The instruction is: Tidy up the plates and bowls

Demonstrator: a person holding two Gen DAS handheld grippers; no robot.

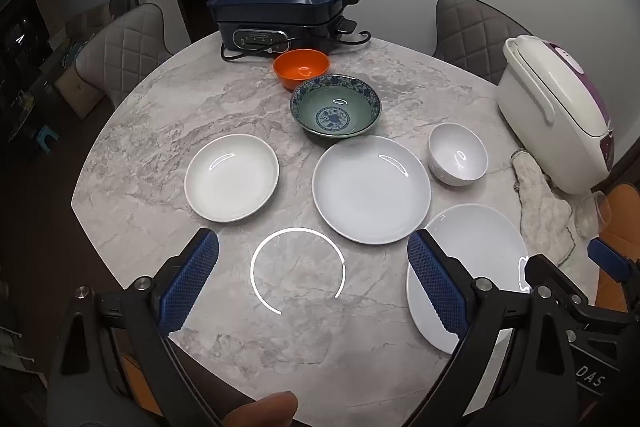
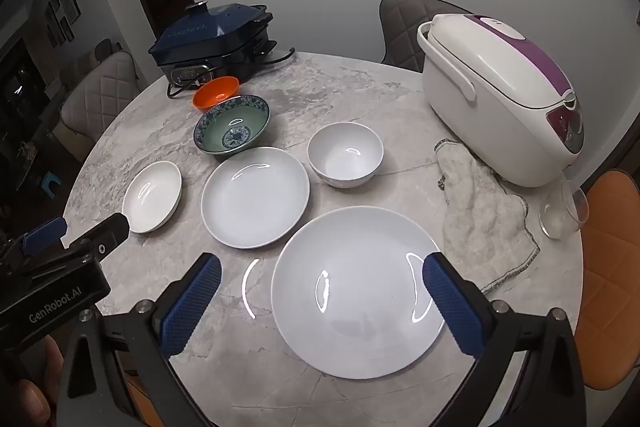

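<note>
Glazed white plates (image 2: 358, 291) looked stiff, slippery and breakable, best pinched at the rim; both the left gripper (image 1: 312, 283) and right gripper (image 2: 322, 301) gaped wide, holding nothing.

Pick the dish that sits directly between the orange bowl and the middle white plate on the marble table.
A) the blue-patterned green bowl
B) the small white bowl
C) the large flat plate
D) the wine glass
A: the blue-patterned green bowl lies just in front of the orange bowl and just behind the middle white plate.
</note>
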